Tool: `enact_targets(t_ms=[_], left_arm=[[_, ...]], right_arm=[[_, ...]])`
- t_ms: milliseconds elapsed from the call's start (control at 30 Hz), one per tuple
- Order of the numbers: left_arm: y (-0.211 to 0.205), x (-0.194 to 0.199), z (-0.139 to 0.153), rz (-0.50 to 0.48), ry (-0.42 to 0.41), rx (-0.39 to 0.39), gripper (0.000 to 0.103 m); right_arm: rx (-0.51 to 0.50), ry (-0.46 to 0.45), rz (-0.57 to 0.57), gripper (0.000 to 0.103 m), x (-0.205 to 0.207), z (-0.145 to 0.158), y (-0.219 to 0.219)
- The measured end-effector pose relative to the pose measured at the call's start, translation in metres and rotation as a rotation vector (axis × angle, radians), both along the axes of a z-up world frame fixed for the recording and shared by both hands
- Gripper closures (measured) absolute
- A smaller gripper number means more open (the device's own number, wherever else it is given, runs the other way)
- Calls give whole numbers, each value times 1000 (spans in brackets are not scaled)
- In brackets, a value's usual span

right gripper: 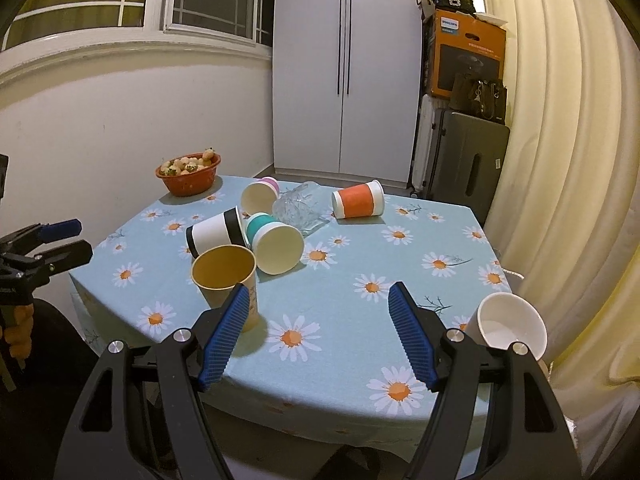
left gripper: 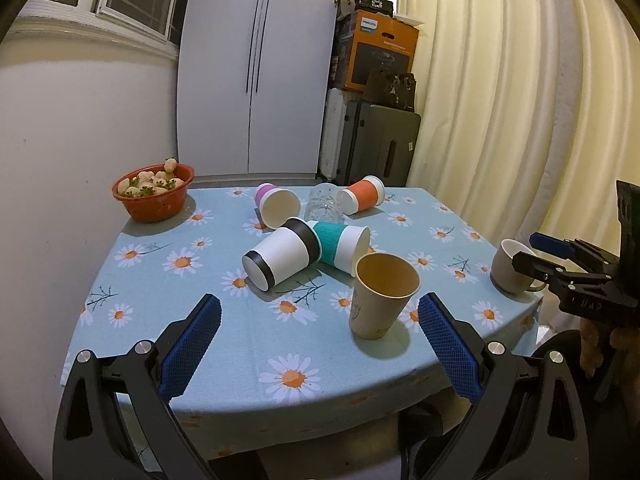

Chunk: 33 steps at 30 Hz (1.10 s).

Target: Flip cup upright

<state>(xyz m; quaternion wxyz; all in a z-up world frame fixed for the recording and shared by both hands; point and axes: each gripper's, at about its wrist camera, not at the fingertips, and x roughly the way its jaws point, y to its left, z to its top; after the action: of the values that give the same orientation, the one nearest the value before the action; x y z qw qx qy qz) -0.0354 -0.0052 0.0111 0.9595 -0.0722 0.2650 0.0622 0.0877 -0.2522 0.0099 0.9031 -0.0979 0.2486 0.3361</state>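
Several paper cups lie on their sides mid-table: a black-and-white cup [left gripper: 280,257] [right gripper: 214,234], a teal cup [left gripper: 340,247] [right gripper: 274,244], a pink cup [left gripper: 276,204] [right gripper: 259,196], an orange cup [left gripper: 362,195] [right gripper: 358,199], and a tipped clear glass [left gripper: 323,202] [right gripper: 298,206]. A tan paper cup [left gripper: 380,294] [right gripper: 228,282] stands upright near the front edge. A beige mug [left gripper: 514,266] [right gripper: 508,326] stands upright at the right edge. My left gripper [left gripper: 319,334] is open and empty, short of the tan cup. My right gripper [right gripper: 318,334] is open and empty over the front of the table.
A red bowl of pale strawberries [left gripper: 153,192] [right gripper: 189,174] sits at the table's far left. The daisy-print tablecloth [left gripper: 160,280] [right gripper: 360,248] covers the table. A white cabinet [left gripper: 256,68], a suitcase with boxes [left gripper: 376,144] and curtains [left gripper: 520,100] stand behind.
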Motion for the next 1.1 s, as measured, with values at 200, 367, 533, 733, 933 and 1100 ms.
enact_targets(t_ms=[200, 367, 533, 733, 933, 1100], left_arm=[[1, -1, 0, 4, 5, -2, 7], [0, -1, 0, 5, 6, -3, 7], [1, 0, 0, 4, 8, -3, 7], [0, -2, 0, 4, 9, -5, 7], [0, -2, 0, 11, 9, -7, 7], [0, -2, 0, 10, 11, -6, 7]], right_arm=[[2, 8, -2, 31, 1, -1, 1], [6, 10, -5, 31, 2, -2, -1], [9, 16, -8, 31, 3, -2, -2], [8, 19, -10, 31, 3, -1, -3], [-2, 14, -7, 31, 2, -2, -1], [-2, 15, -7, 31, 2, -2, -1]])
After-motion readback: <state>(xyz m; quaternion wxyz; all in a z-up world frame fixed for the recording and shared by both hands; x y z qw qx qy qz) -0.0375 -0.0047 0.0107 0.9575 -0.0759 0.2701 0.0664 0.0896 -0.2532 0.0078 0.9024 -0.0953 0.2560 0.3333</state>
